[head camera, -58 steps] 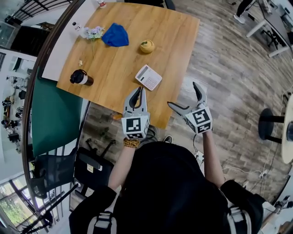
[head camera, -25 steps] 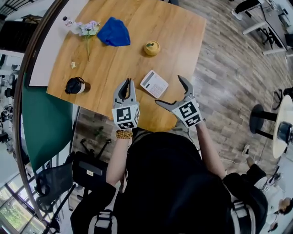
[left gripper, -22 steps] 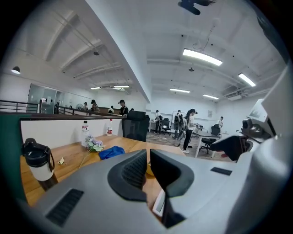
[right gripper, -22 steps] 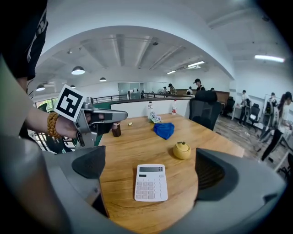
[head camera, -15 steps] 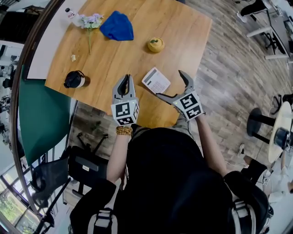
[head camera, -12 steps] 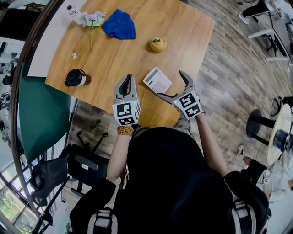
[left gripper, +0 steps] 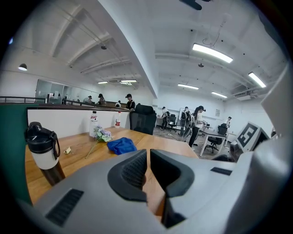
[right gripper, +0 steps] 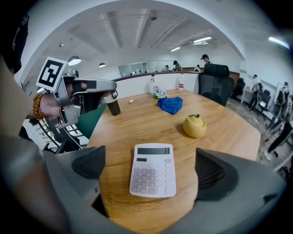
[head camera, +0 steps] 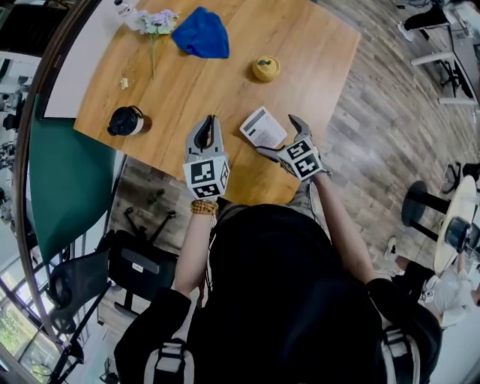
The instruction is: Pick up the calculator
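Tabletop (head camera: 217, 82), pale wood, square, filling the upper middle of the head view; bears every item below.

Left gripper (head camera: 208, 124), grey, with marker cube: held over the tabletop's near edge, left of centre. Jaws pressed together, nothing between them.

Right gripper (head camera: 275, 135), grey, with marker cube: tilted down at the near edge, right of centre. Jaws spread wide on either side of the calculator, pads clear of it.

Blue cloth (head camera: 201, 34), crumpled, top centre of the frame.

Calculator (head camera: 263, 127), white, grey keys, display end away from the person: lying flat near the tabletop's near edge, between the right gripper's open jaws.

Travel mug (head camera: 125, 121), white body, black lid, upright near the left edge.

Yellow pot (head camera: 265, 68), lidded and rounded, beyond the calculator.

Flower sprig (head camera: 157, 22), pale purple, lying flat at upper left.
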`<state>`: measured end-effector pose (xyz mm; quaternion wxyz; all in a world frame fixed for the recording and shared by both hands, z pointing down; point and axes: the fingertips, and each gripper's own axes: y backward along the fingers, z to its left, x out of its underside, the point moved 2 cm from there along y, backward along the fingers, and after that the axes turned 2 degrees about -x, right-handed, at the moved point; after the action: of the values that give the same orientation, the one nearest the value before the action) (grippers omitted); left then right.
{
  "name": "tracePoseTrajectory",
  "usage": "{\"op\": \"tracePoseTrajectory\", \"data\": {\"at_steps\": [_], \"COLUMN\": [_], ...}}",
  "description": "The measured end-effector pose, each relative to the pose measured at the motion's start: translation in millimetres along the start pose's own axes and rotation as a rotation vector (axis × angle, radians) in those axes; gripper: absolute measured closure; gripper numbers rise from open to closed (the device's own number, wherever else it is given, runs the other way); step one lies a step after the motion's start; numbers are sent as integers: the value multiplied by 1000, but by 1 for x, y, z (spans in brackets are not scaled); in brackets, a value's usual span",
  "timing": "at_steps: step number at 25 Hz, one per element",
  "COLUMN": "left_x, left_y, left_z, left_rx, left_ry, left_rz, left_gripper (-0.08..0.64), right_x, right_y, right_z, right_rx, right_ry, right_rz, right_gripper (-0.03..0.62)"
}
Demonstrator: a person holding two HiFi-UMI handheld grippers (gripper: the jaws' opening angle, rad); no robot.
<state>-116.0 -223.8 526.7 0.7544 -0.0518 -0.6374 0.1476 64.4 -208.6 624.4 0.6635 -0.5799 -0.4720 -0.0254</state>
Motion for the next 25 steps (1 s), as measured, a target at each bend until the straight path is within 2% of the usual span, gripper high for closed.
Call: {"op": "tracePoseTrajectory", "data": {"at_steps": [10,16,25], "left_x": [4,8,11], "left_y": [6,11,13], "left_z": [4,5,1], "left_rx": [5,2,6], "left_ry": [-8,-10,-14], "left_rz": [13,19,26], "left_gripper": [518,518,519], "right_x": [35,64,86], "right_y": [-50,-65,-79], "right_z": [-9,-13,-19], "right_rx": [-11,-5,-9], "right_ry": [2,-8,-30], "right_rz": [128,203,323], "right_gripper": [-14,-14,-14]}}
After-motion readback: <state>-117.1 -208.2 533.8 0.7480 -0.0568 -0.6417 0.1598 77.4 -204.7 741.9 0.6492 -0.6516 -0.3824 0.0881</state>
